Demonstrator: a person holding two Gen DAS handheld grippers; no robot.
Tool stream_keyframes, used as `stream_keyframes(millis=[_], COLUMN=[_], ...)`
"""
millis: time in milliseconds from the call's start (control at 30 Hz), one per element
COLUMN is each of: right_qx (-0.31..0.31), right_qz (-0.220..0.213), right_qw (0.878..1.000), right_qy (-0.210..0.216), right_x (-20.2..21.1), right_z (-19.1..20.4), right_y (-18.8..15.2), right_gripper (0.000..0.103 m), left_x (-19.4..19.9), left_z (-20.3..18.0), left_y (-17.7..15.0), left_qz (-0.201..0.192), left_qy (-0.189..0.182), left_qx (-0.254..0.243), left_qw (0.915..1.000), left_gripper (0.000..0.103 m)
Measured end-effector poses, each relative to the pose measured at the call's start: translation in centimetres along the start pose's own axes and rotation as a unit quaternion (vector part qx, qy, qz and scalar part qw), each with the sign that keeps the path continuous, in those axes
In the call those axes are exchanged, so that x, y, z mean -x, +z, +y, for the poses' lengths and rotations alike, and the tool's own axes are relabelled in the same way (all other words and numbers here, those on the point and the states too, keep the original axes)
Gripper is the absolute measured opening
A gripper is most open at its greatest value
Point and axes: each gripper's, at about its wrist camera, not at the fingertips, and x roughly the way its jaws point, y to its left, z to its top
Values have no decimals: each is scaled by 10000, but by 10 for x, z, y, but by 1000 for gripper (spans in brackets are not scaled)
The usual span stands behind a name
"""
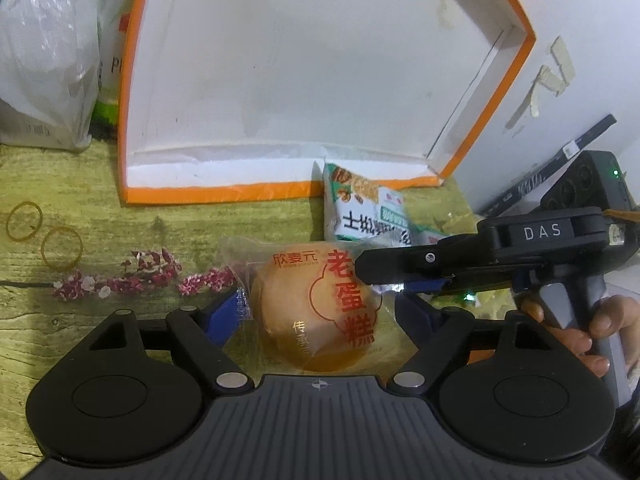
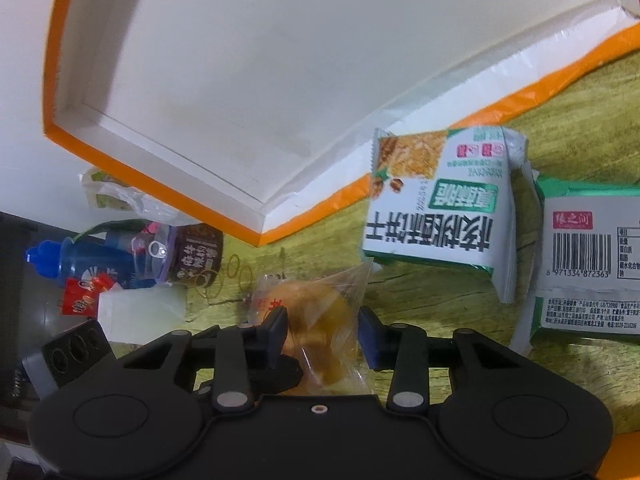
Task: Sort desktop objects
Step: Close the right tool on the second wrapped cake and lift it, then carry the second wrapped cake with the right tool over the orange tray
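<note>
Egg cake packet (image 1: 320,308): lies flat on the wood-print table (image 1: 80,340), just in front of the orange-edged white box (image 1: 280,80).
Left gripper (image 1: 320,312): jaws stand wide on either side of the packet; the blue pads appear not yet pressed on it.
Right gripper (image 2: 322,330): jaws are drawn narrow around the packet's crinkled wrapper end; whether the film is truly pinched cannot be told.
Step in hand: the packet is being taken up, judged for transfer into the box.
Good practice: the wrapper seam, not the soft cake, should be gripped; one gripper should be cleared before lifting, since both crowd the same packet.
Edges: the box's low front wall must be cleared on the way in.
Open room: the box floor is bare; green biscuit packs (image 2: 436,204) sit close on the right, rubber bands (image 1: 40,232) well apart to the left.
</note>
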Motion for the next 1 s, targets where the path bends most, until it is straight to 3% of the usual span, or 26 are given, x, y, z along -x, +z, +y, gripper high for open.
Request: stream_keyframes(millis=[500, 1000], right_qx=[323, 654], right_qz=[-361, -613], right_qw=[9986, 9954], right_qy=[198, 343], right_x=[43, 99], right_z=[41, 76], right_y=[-20, -92], right_gripper=[37, 37], left_x=[51, 110], left_z=[-36, -76], left_y=[-9, -66], left_qz=[-369, -585], left_qy=[-162, -316], left_qx=[-161, -331], left_qw=[9991, 9972], left_gripper=[82, 82])
